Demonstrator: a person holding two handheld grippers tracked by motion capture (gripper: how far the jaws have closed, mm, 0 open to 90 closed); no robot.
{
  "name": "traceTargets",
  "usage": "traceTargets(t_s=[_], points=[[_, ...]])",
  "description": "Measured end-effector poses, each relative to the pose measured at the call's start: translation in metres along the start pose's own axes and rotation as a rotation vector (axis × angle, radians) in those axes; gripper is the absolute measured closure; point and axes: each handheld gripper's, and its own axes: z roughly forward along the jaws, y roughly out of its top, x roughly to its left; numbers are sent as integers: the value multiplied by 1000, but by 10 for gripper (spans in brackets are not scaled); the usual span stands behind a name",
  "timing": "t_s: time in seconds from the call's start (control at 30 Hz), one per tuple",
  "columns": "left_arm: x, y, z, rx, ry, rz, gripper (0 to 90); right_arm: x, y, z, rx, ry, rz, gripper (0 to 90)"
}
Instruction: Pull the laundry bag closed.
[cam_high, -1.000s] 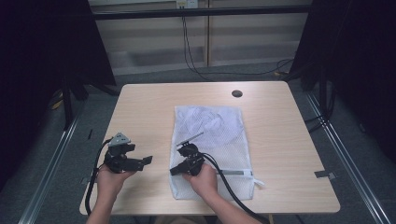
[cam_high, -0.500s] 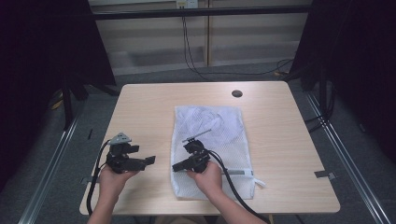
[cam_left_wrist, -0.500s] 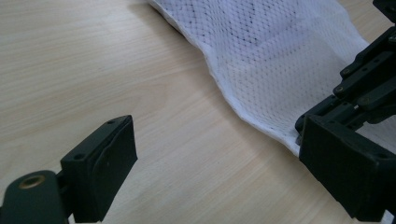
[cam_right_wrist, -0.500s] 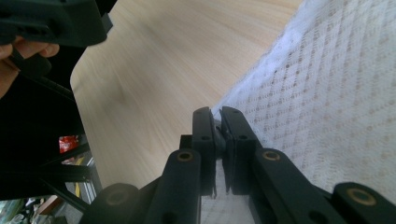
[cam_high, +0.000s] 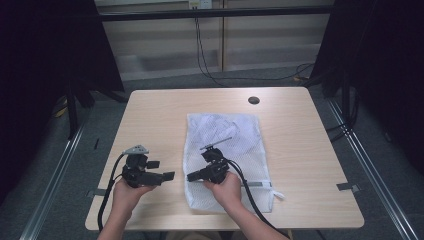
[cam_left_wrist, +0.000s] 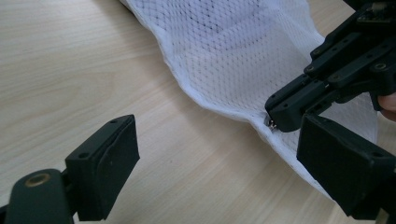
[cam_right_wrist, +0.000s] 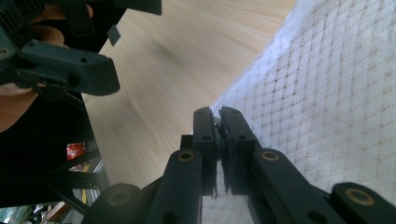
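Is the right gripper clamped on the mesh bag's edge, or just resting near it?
Clamped. The right gripper has its jaws together, pinching the edge of the white mesh bag, apparently at a small metal zipper pull.

A pale wooden table (cam_high: 150, 115) stood on a grey floor (cam_high: 165, 80). A small dark round hole (cam_high: 253, 100) sat near the table's far edge. Black cables (cam_high: 205, 55) hung down the pale wall (cam_high: 160, 35) behind. Dark curtains (cam_high: 45, 60) flanked both sides, with metal rails (cam_high: 55, 180) running beside the table.
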Motion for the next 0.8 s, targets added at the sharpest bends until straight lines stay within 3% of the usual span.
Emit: traceTargets(t_s=[0.17, 0.27, 0.4, 0.57, 0.63, 0.8], points=[[-2, 0, 4, 11, -35, -3, 129, -1, 1, -3, -10, 12, -1, 853], [-4, 0, 7, 9, -77, -19, 140, -1, 1, -4, -14, 11, -4, 854], [-6, -2, 13, 23, -128, -12, 157, -1, 1, -4, -15, 16, -3, 853], [-7, -2, 17, 56, -130, -16, 176, 0, 1, -5, -18, 12, -4, 853], [-7, -2, 18, 69, -134, -40, 193, 0, 2, -6, -24, 16, -2, 853], [-11, -3, 22, 83, -164, -42, 223, 0, 2, -8, -31, 13, -2, 854]])
